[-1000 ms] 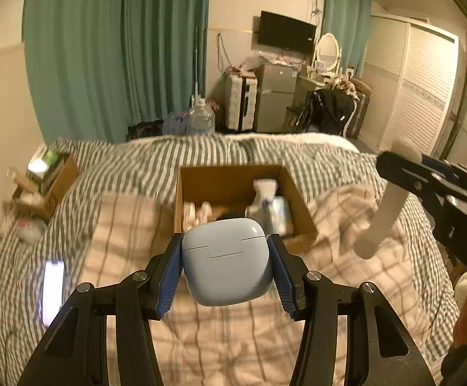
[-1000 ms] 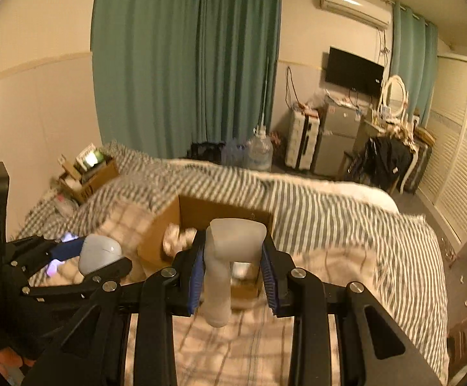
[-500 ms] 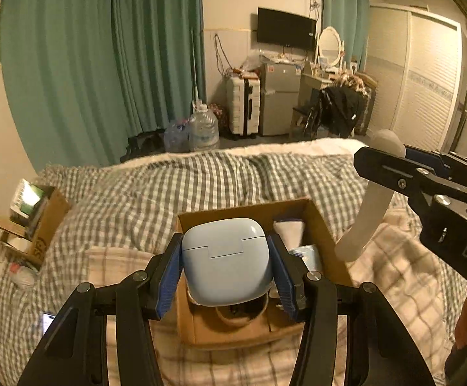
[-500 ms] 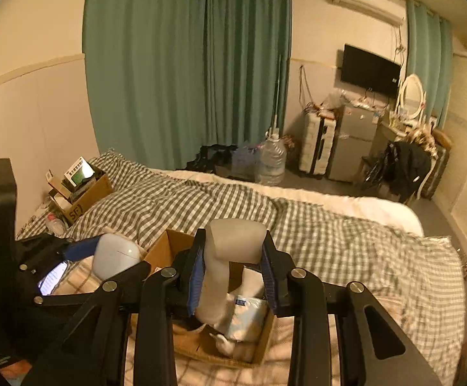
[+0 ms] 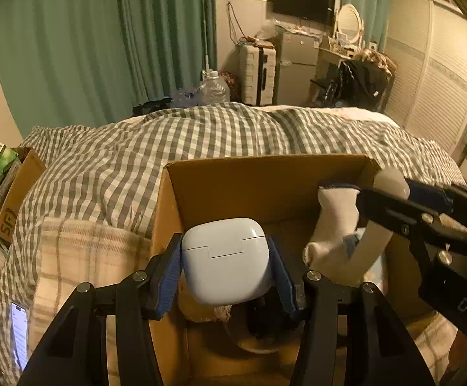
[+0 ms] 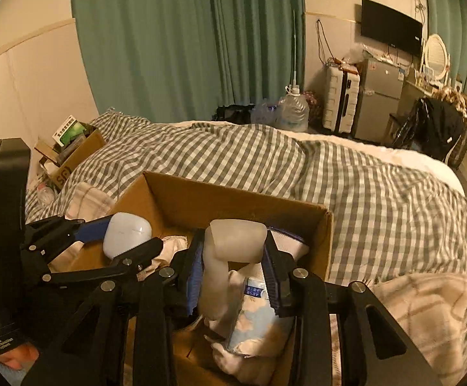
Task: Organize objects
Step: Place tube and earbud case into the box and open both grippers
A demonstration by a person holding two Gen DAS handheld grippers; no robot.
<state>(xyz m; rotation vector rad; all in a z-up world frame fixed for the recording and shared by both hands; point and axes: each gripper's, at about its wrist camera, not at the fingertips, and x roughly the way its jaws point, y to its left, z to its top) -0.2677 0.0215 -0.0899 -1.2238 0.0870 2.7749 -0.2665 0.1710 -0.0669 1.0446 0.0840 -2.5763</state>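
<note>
Cardboard box (image 5: 265, 186) holding sock (image 5: 333, 225), left tool (image 5: 225, 262) pinching earbud case (image 5: 225, 257), right tool (image 6: 233, 257) pinching white bottle (image 6: 230, 247)

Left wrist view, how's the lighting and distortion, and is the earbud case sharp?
Left wrist view: warm, dim indoor light, strong fisheye bending, dark corners; the earbud case looks sharp with a small glare spot. Right wrist view: same warm cast and curvature.

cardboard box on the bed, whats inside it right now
Inside the cardboard box: a white sock, a light blue printed packet and crumpled white cloth. Both claws and their loads hide the rest of the floor.
</note>
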